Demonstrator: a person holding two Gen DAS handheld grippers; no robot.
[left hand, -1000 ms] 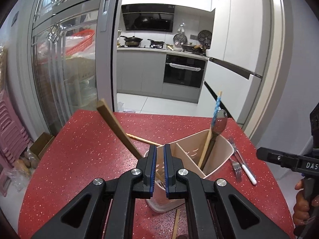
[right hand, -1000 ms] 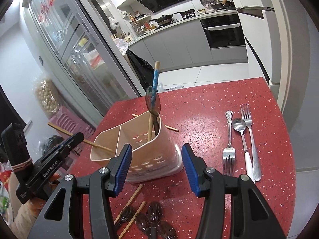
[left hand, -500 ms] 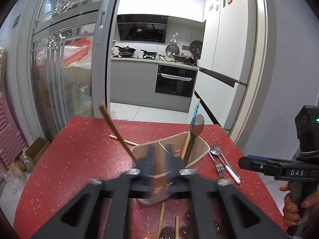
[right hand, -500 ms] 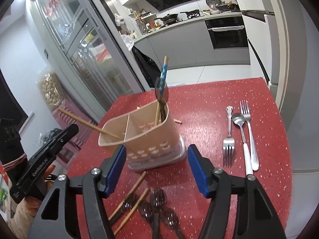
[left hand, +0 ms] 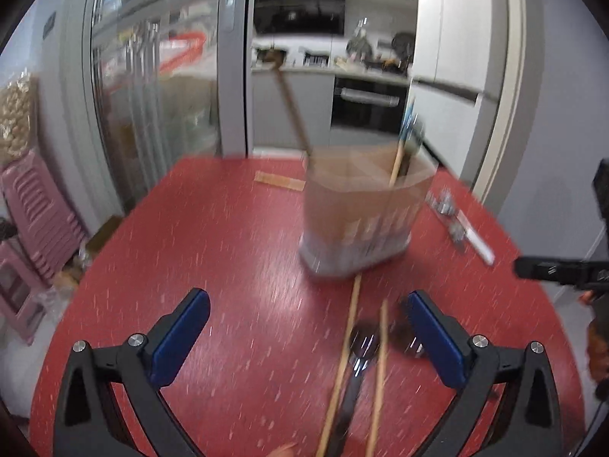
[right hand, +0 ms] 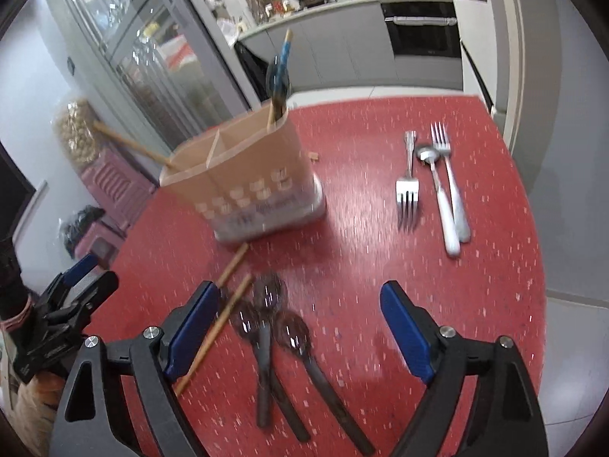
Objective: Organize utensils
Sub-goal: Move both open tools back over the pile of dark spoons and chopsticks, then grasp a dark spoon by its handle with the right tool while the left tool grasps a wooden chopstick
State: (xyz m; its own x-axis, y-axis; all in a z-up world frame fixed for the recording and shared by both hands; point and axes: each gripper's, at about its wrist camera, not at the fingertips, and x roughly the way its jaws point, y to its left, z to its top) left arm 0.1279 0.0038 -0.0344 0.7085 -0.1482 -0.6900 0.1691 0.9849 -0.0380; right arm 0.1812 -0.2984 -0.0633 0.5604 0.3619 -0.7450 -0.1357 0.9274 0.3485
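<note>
Left hand-held gripper (left hand: 304,327) gapes wide, nothing gripped. Right hand-held gripper (right hand: 300,327), jaws just been opening, hovers empty over three dark spoons (right hand: 266,327) near the table's (right hand: 380,266) front edge. Beige holder (right hand: 243,186) stands mid-table; forks (right hand: 407,190) lie towards its right edge.

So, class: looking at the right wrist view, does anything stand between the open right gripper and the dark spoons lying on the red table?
Nothing visible does. The right gripper, its jaws just having been opening, is empty, and the dark spoons lie uncovered right ahead of its fingers. Two chopsticks lie beside them, close by the left-hand finger in that view.
</note>
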